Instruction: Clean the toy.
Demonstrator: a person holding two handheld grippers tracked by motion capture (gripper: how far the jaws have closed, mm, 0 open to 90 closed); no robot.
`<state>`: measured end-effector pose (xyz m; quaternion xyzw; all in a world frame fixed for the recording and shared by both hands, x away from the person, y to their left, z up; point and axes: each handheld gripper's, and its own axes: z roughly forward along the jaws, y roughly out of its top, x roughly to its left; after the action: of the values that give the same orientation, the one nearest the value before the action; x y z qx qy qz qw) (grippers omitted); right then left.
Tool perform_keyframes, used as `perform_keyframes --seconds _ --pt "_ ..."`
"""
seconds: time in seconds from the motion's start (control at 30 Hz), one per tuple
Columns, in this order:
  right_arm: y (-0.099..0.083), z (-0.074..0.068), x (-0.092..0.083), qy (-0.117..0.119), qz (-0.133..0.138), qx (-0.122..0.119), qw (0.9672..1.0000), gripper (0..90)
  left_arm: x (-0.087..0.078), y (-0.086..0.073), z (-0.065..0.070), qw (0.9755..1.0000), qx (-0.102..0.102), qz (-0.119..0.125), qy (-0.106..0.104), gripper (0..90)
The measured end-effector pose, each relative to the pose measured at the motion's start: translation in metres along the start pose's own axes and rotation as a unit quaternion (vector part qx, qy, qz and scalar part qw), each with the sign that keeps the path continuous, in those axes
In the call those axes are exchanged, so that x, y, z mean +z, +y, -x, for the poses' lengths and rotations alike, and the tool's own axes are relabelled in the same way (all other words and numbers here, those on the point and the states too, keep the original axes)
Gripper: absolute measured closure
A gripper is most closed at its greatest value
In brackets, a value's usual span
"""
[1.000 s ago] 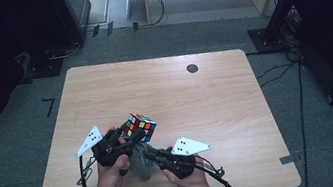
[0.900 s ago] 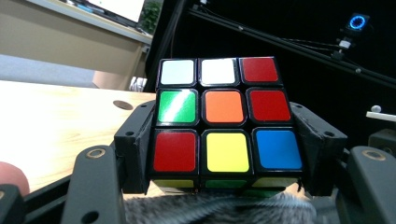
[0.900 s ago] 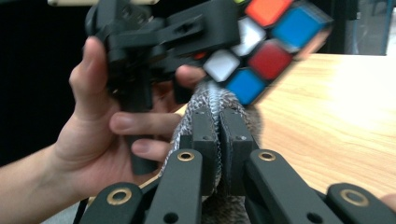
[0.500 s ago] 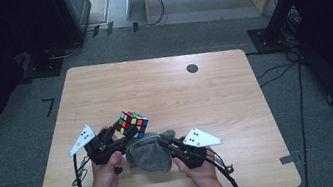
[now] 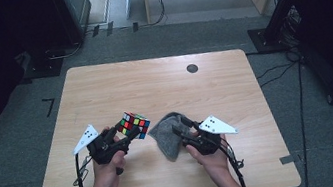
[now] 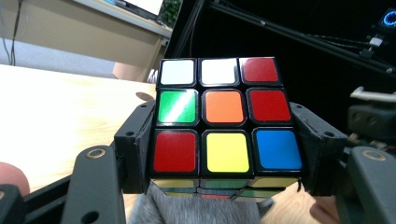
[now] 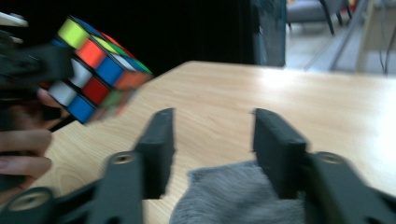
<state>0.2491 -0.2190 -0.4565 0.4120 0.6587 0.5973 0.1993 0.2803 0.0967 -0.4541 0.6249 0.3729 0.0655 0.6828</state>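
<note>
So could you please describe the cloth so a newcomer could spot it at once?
Look at the wooden table, near its front edge. Just right of the colourful cube lies a crumpled grey cloth, at the right gripper. It is the one soft, plain grey thing there.

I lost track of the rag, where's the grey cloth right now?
In the high view the grey cloth lies on the table's near edge, just beside the right gripper, right of the cube.
</note>
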Motion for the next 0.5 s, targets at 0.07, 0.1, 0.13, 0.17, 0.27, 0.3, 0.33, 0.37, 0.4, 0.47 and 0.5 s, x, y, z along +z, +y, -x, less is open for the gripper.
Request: perform_keyframes --seconds 0.07,0.1,0.13,0.17,0.27,0.3,0.33,0.37,0.4,0.47,0.5 --pt "0.003 -0.004 -0.001 0.015 0.009 -0.019 0.9997 40.7 0.001 0.000 0.000 1.0000 -0.002 -0.007 0.000 33.8" --pt "0.004 -0.006 -0.001 0.020 0.012 -0.029 0.9993 37.4 0.002 0.000 0.000 1.0000 -0.003 -0.009 0.001 33.9" --pt "0.004 -0.007 0.000 0.025 0.014 -0.036 0.9990 35.3 0.003 -0.001 -0.001 0.9999 -0.007 -0.012 0.002 33.9" --pt "0.004 -0.009 0.001 0.034 0.015 -0.043 0.9984 32.5 0.003 -0.001 -0.001 0.9998 -0.009 -0.015 0.004 33.9" --pt "0.001 -0.015 0.004 0.048 0.014 -0.066 0.9966 30.6 0.005 -0.001 -0.001 0.9996 -0.017 -0.023 0.003 33.9" --pt "-0.001 -0.019 0.005 0.053 0.013 -0.078 0.9954 30.7 0.006 -0.001 0.000 0.9995 -0.017 -0.026 0.002 33.8" --pt "-0.002 -0.022 0.006 0.057 0.012 -0.087 0.9945 30.6 0.007 -0.001 0.001 0.9994 -0.017 -0.030 0.001 33.9" --pt "-0.003 -0.025 0.007 0.059 0.010 -0.095 0.9937 30.5 0.008 -0.001 0.002 0.9993 -0.016 -0.034 -0.001 33.9" --pt "-0.004 -0.027 0.008 0.060 0.010 -0.103 0.9929 30.8 0.009 -0.001 0.004 0.9991 -0.014 -0.039 -0.002 33.8" --pt "-0.007 -0.030 0.011 0.056 0.008 -0.118 0.9914 32.3 0.011 -0.001 0.006 0.9987 -0.010 -0.049 -0.004 33.9" --pt "-0.008 -0.031 0.012 0.052 0.005 -0.124 0.9909 32.0 0.012 -0.001 0.007 0.9985 -0.011 -0.053 -0.006 33.9"
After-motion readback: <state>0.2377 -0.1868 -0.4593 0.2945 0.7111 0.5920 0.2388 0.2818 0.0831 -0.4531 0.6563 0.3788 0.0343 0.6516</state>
